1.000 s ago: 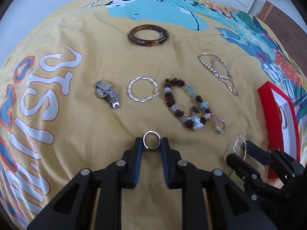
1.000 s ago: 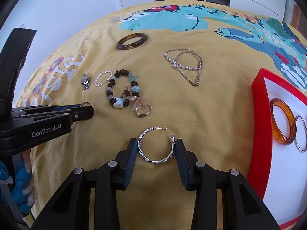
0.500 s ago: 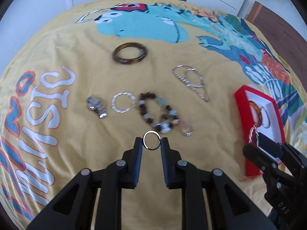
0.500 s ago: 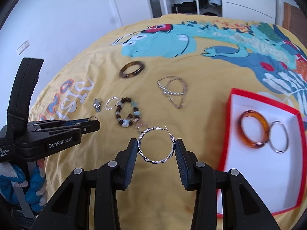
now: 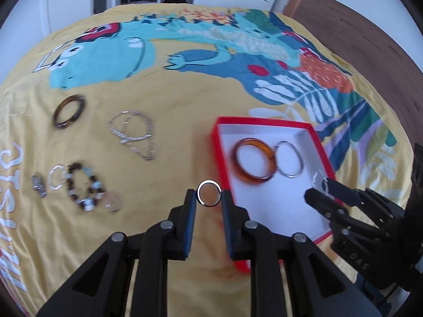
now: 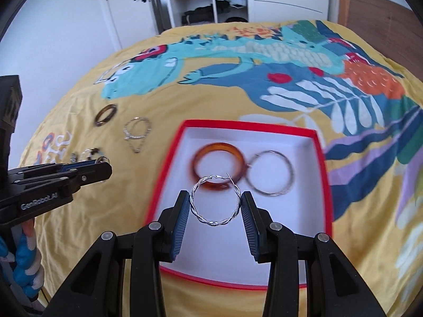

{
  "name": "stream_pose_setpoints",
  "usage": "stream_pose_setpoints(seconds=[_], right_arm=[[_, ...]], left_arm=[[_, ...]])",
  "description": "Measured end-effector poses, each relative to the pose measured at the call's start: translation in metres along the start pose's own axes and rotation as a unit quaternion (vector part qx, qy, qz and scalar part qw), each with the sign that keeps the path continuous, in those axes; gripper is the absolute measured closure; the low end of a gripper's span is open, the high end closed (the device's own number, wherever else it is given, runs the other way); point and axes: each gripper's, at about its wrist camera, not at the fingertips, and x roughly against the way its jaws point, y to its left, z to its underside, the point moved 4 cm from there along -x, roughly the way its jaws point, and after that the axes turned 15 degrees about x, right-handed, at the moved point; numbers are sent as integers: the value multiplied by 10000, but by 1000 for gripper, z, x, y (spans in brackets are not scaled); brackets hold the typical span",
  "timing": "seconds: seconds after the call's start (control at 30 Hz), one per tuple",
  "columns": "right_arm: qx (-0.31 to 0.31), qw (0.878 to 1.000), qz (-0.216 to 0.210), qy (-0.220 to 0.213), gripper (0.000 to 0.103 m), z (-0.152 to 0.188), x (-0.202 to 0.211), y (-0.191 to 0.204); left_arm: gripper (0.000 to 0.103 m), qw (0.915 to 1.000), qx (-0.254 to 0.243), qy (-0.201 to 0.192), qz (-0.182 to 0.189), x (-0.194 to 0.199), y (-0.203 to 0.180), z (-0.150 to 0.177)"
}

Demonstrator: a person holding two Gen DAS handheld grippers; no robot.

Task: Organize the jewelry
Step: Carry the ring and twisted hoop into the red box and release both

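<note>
The left gripper [image 5: 209,197] has its jaws clamped on a small silver ring [image 5: 209,196], held just left of the red box [image 6: 169,158]. The right gripper [image 6: 215,203] pinches a twisted hoop earring [image 6: 215,203] above the box, where an amber bangle [image 6: 217,167] lies ahead of the jaws.

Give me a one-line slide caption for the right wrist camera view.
Right tongs grip a twisted silver hoop above the red box holding an amber bangle and silver hoop.

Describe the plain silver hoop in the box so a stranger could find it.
On the yellow bedspread lies a red box with a white floor. Two rings rest inside; the silver hoop is the right one, thin and metallic, touching the thick amber bangle.
</note>
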Motion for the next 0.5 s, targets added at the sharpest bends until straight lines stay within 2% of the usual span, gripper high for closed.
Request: stream_pose_setpoints(seconds=[0.23, 0.5], right_arm=[[-38, 9995, 4, 306, 64, 21, -17, -40], [56, 9977, -217, 641, 64, 47, -35, -49]], left_arm=[[85, 9992, -209, 329, 49, -43, -49, 18], [85, 9966, -403, 672, -269, -86, -55, 42]])
